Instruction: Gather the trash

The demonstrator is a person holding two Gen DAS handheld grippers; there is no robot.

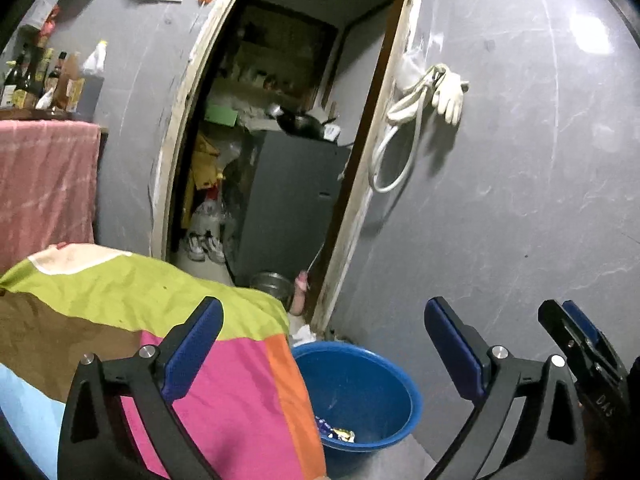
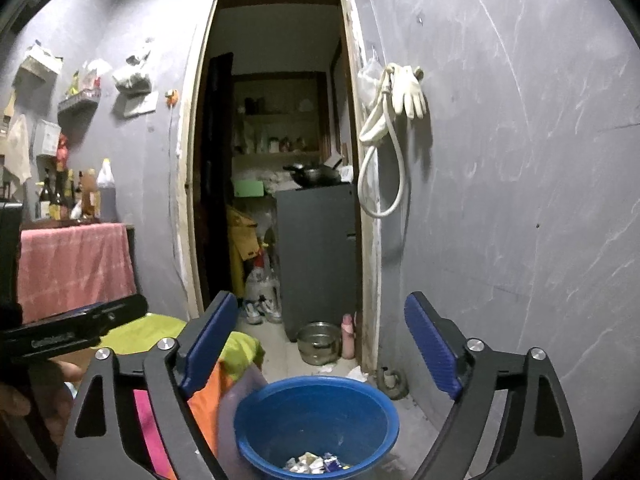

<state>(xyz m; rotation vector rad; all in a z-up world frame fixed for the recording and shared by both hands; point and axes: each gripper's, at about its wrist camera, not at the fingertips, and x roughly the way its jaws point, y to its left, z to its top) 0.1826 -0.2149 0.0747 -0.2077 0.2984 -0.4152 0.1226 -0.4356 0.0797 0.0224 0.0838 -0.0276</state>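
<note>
Both grippers, left (image 1: 324, 344) and right (image 2: 322, 338), stand with jaws spread wide and nothing between them. The trash (image 2: 316, 462), seemingly crumpled wrappers, lies in the bottom of the blue basin (image 2: 384, 412) on the floor beside a multicoloured cloth (image 1: 224, 392).

A blue basin (image 2: 256, 420) holds white, yellow and blue wrappers (image 2: 316, 462) beside a cloth (image 1: 224, 368) patched in lime green, pink, orange, brown and pale blue, under grey walls (image 2: 500, 200), with black grippers (image 2: 320, 344) bearing blue ribbed pads (image 2: 430, 344), and a faded pink towel (image 2: 76, 264)
</note>
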